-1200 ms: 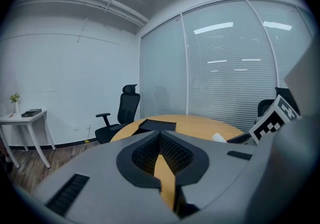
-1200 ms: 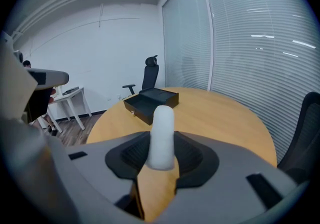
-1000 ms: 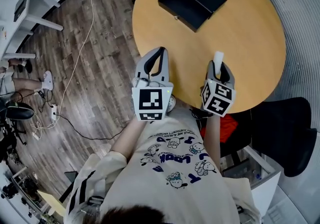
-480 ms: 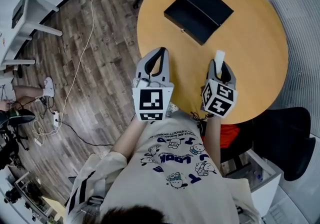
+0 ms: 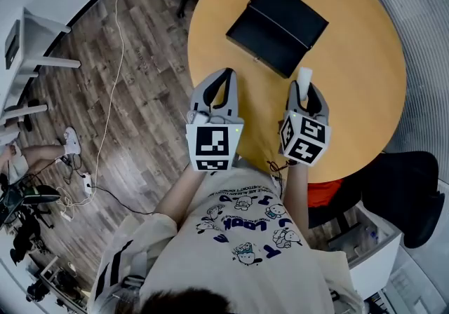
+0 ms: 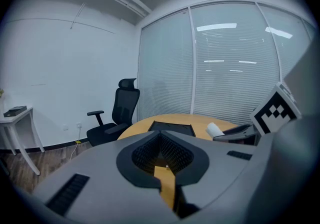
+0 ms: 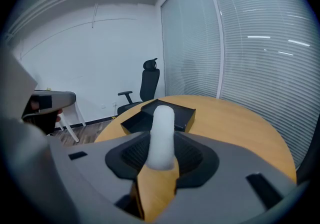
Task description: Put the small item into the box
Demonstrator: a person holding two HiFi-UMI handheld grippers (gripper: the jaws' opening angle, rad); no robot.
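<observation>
A black box (image 5: 276, 26) lies open on the round wooden table (image 5: 351, 81); it also shows ahead in both gripper views (image 6: 172, 128) (image 7: 184, 113). My right gripper (image 5: 304, 92) (image 7: 162, 155) hovers over the table's near side, shut on a small white cylinder (image 5: 304, 80) (image 7: 161, 133) that sticks out past its tips toward the box. The cylinder (image 6: 215, 129) also shows at the right of the left gripper view. My left gripper (image 5: 223, 76) (image 6: 161, 140) is level with it at the table's left edge, shut with nothing between its jaws.
A black office chair (image 6: 120, 113) (image 7: 147, 85) stands beyond the table. Another dark chair (image 5: 414, 193) is at the lower right. A white side table (image 5: 35, 39) and a cable (image 5: 105, 116) are on the wood floor to the left. Glass walls with blinds lie behind the table.
The head view shifts, so the box sits a little closer to both grippers. The grippers keep their side-by-side places, and the white cylinder stays gripped.
</observation>
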